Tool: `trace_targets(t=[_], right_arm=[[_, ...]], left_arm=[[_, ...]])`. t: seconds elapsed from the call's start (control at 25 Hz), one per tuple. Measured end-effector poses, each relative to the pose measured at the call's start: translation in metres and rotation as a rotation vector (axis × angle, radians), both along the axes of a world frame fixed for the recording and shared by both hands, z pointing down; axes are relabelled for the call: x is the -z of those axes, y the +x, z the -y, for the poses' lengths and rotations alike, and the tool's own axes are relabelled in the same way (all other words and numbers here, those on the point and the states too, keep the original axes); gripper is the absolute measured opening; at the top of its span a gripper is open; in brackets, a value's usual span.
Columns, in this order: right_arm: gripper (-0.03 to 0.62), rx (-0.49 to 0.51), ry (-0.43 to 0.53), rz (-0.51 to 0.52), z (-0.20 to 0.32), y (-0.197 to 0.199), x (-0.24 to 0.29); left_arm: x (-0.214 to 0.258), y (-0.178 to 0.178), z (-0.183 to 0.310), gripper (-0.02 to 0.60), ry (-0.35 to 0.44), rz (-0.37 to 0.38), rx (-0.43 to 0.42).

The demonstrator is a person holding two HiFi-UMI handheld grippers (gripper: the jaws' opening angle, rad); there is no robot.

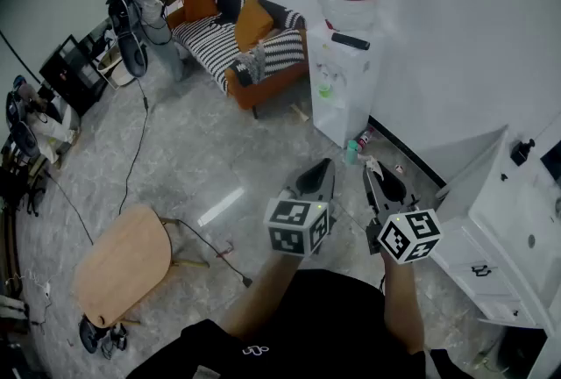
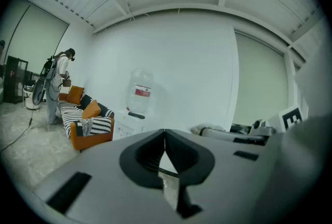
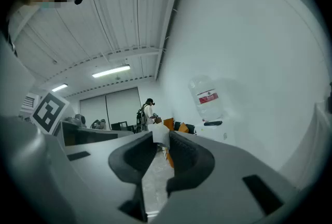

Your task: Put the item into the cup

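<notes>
Plainly, your right gripper (image 1: 375, 168) was pinching a small white item (image 3: 160, 135) at its very tips, held out about level. Your left gripper (image 1: 323, 168) beside it had its jaws pressed together on nothing. No cup showed for certain. The only candidate was a small teal object (image 1: 351, 152) upright on the floor at the foot of the water dispenser (image 1: 344, 88), ahead of and below both grippers, between their lines. I'd judge the carry had to run forward and down.
</notes>
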State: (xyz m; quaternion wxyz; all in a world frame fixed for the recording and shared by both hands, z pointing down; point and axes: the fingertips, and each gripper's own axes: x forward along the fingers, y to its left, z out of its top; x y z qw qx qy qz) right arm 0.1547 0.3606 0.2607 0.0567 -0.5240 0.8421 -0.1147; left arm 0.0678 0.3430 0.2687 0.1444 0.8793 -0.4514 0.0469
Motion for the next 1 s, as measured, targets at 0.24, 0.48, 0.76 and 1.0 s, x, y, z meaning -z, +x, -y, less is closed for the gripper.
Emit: trace_targets(t=[0.24,0.48,0.76,1.0], right_arm=[[0.077,0.018,0.007,0.009,0.000,-0.005,0.003],[0.077,0.018,0.018,0.016,0.004,-0.003,0.005],[0.077,0.029,0.029,0.044,0.008,-0.001,0.009],[0.077,0.050,0.014,0.028,0.015,-0.006,0.001]], left_arm=[[-0.012,-0.012,0.003,0.014,-0.035,0.009,0.019],[-0.014,-0.020,0.008,0.014,-0.050,0.006,0.040],[-0.013,-0.020,0.006,0.014,-0.047,0.009,0.031],[-0.021,-0.030,0.016,0.014,-0.068,-0.012,0.064]])
